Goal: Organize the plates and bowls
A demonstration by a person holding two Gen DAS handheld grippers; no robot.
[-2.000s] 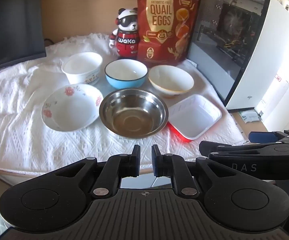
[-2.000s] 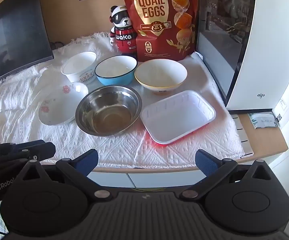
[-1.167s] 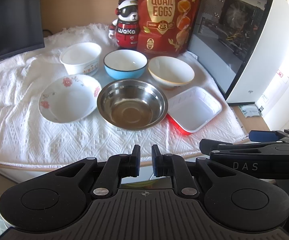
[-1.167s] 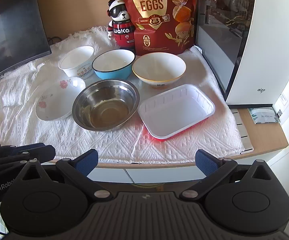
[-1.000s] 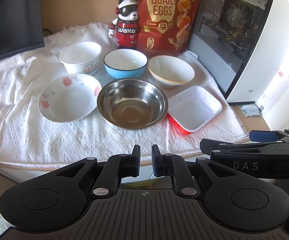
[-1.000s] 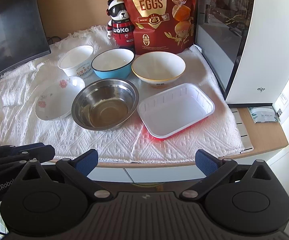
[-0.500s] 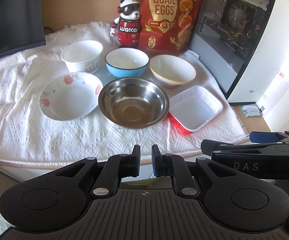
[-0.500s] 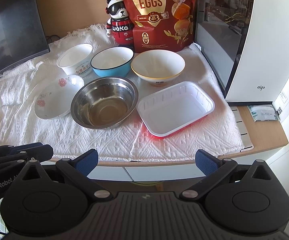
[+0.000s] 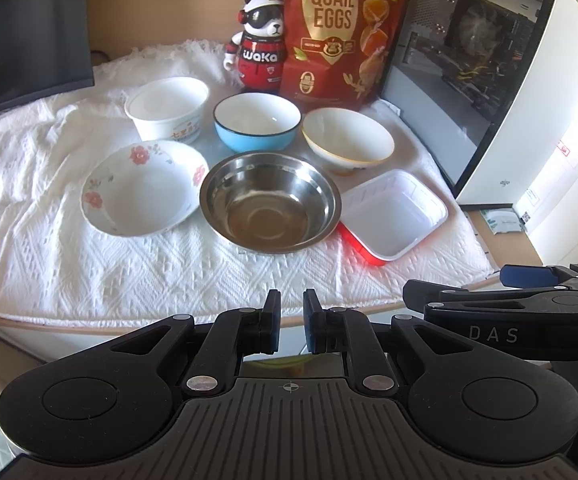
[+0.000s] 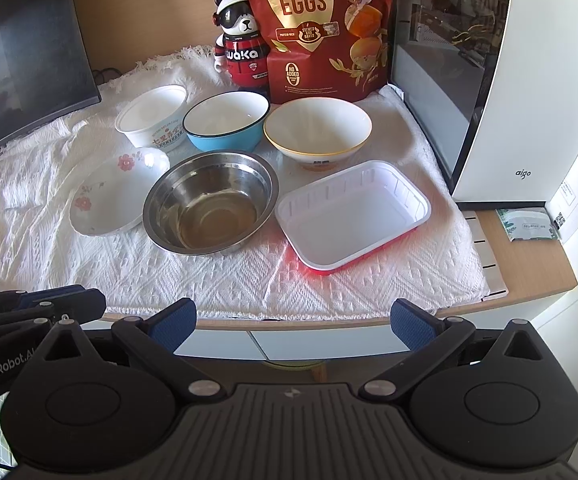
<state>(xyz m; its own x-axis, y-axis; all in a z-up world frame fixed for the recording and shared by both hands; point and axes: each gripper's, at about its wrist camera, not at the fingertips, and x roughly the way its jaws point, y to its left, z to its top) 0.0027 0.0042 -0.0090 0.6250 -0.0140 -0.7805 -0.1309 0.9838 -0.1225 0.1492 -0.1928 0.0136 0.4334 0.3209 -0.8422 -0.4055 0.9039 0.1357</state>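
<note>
The left gripper [image 9: 291,322] is closed on nothing; the right gripper [image 10: 293,322] stands wide open and empty. Both hang before the worktop [image 10: 529,276]. Nearest, at 12 o'clock, the steel bowl [image 10: 211,202] is stiff and slippery — take its rim. At 1 o'clock, the plastic tray [image 10: 353,214] looks light and bendy. Beyond, the flowered plate [image 10: 117,196] and three bowls seem breakable.
</note>
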